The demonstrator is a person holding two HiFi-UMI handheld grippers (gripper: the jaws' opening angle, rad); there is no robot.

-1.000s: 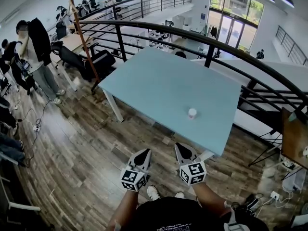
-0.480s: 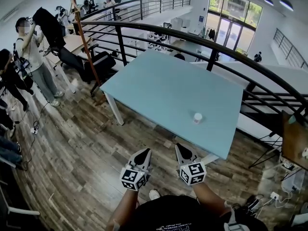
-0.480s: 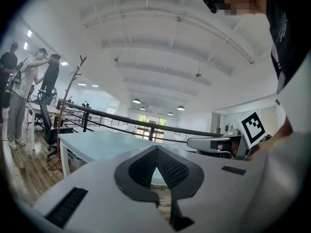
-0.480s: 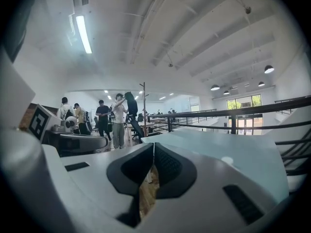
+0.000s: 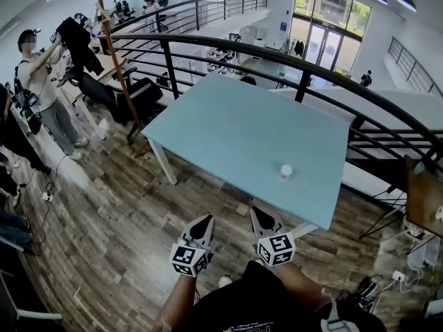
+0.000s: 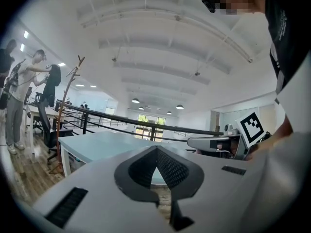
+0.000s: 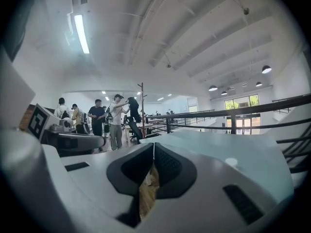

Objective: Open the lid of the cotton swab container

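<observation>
One cotton swab container (image 5: 285, 171), one table (image 5: 228, 130), two sets of jaws together: left gripper (image 5: 208, 219), right gripper (image 5: 257, 211).

Small white cotton swab container (image 5: 285, 171) — upright, lidded — on table (image 5: 228, 133)

Left gripper (image 5: 208, 218), right gripper (image 5: 255, 211) — jaws together

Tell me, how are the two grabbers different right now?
The right gripper is nearer the white container than the left gripper. The right gripper's tip sits close to the edge of the blue table; the left gripper's tip is over the wooden floor. The left gripper leans rightward, the right gripper leftward. Both are shut, empty, and not touching the container.
</observation>
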